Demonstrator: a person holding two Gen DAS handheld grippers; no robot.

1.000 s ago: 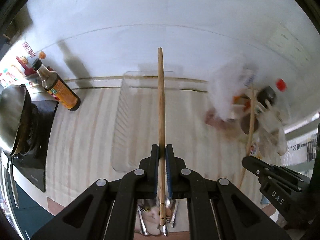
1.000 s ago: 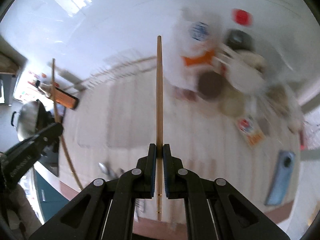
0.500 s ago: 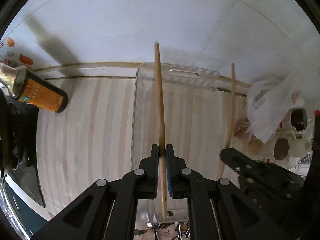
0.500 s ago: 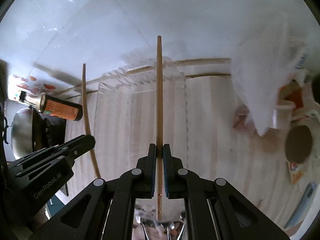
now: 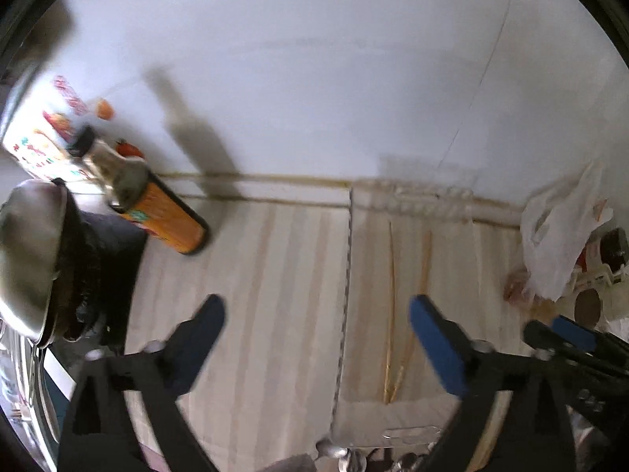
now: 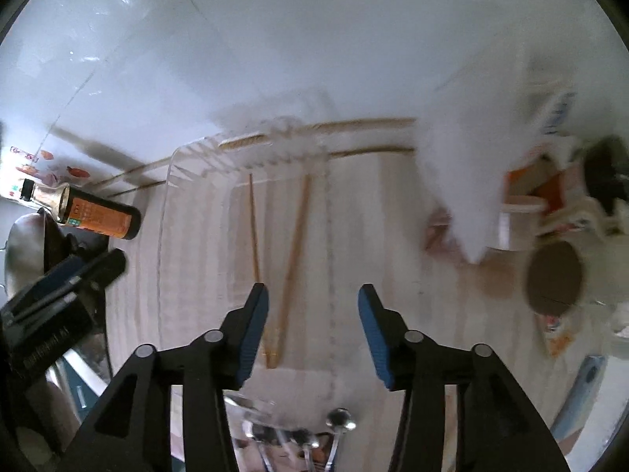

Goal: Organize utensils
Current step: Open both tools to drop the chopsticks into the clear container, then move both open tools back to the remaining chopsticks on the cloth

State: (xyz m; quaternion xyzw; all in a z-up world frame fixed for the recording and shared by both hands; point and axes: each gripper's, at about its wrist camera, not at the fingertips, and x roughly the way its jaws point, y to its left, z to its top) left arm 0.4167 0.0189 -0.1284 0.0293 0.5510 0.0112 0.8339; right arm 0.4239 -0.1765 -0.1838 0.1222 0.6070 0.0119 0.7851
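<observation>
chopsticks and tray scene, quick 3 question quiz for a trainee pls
1. True or false: both chopsticks lie inside the clear tray.
2. Which stands nearest the stove? A) orange-labelled bottle B) white plastic bag C) clear tray
3. Fill in: the right gripper holds ____ between its jaws.

Key: 1 true; 2 A; 3 nothing, its jaws are opening.
</observation>
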